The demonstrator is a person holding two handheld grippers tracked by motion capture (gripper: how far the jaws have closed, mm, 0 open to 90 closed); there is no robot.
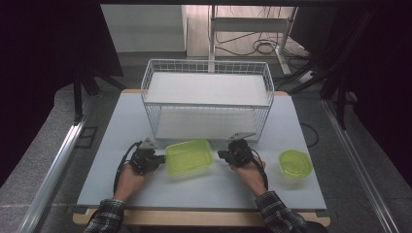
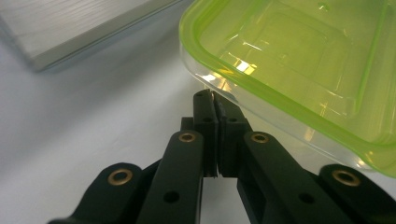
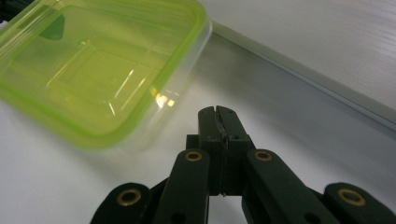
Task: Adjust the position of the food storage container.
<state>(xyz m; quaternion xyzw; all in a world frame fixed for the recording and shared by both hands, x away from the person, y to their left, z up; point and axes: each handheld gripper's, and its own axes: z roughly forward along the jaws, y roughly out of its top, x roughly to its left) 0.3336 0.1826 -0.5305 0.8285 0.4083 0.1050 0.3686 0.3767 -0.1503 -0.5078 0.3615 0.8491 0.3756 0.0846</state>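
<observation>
Two green-lidded boxes sit on the table (image 1: 145, 187): one rectangular box (image 1: 189, 156) between the grippers, one round box (image 1: 294, 163) at right. Left gripper (image 2: 214, 95) and right gripper (image 3: 218, 111): jaws pressed together, empty. One wire rack (image 1: 207, 97) stands behind.

light: dim surroundings, bright table (image 1: 204, 187) | glare: green lid (image 3: 100, 70) | blur: near fingers soft

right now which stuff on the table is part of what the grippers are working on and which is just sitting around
In hand:
- rectangular green-lidded container, between the two grippers
- left gripper, jaws shut, tips at the container's rim
- right gripper, jaws shut, just clear of it

Lying about:
- small round green-lidded container, off to the right
- white wire rack, behind
</observation>
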